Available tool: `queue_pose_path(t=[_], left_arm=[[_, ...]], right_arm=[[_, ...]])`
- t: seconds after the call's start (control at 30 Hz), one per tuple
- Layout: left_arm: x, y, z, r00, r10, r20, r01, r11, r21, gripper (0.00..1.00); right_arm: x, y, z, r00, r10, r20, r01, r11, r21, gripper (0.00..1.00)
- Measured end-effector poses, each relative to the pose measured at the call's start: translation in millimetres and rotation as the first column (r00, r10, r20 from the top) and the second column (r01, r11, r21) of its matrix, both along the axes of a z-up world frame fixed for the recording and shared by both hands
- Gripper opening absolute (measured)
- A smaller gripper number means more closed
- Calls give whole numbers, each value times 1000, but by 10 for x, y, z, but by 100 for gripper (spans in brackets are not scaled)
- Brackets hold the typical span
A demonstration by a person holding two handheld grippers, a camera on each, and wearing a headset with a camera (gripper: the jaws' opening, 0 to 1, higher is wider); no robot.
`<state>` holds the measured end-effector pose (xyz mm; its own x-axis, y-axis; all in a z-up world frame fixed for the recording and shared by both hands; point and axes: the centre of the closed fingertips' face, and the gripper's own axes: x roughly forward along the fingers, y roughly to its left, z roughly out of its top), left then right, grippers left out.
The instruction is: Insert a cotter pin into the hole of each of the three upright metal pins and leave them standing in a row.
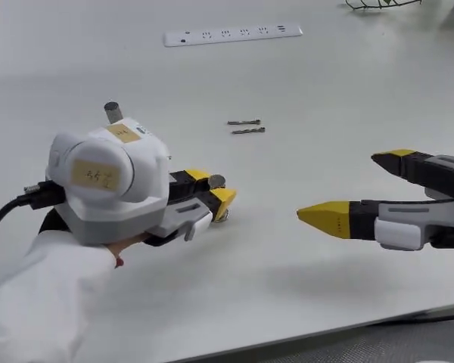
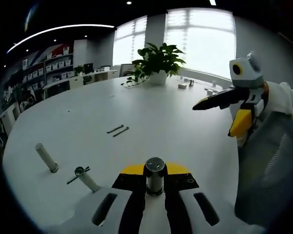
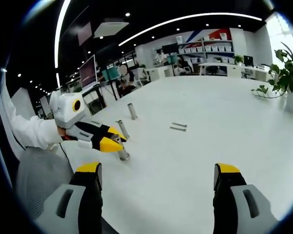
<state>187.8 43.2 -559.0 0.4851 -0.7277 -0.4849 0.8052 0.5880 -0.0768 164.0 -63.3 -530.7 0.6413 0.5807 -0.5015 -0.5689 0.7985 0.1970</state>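
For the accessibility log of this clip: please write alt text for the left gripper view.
The left gripper is shut on an upright metal pin on a table. Left of it stand two more pins, the nearer with a cotter pin through it. Two loose cotter pins lie beyond, and the open right gripper shows at the right.

Three metal pins are standing up: a near pin [image 2: 155, 176], a middle pin [image 2: 89, 181] and a far pin [image 2: 46, 157]. Three cotter pins are showing: a first cotter pin [image 1: 244, 122], a second cotter pin [image 1: 248, 131] and a third cotter pin [image 2: 73, 179]. Two grippers are showing, the left gripper [image 1: 214, 187] and the right gripper [image 1: 337, 187]. One power strip [image 1: 233, 34] is lying there.
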Motion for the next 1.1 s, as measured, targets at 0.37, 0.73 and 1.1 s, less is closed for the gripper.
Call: queue_pose_path(t=[0.37, 0.73, 1.1], left_arm=[[-85, -67, -63, 1000, -19, -16, 19, 1000, 8, 10], [-133, -85, -67, 999, -43, 7, 43, 999, 24, 10], [-134, -77, -1, 999, -49, 6, 49, 999, -12, 15]], right_arm=[[-14, 8, -10, 1000, 4, -6, -4, 1000, 2, 93], [-23, 23, -11, 1000, 9, -9, -9, 1000, 0, 93], [-24, 28, -1, 1000, 9, -8, -9, 1000, 2, 93]])
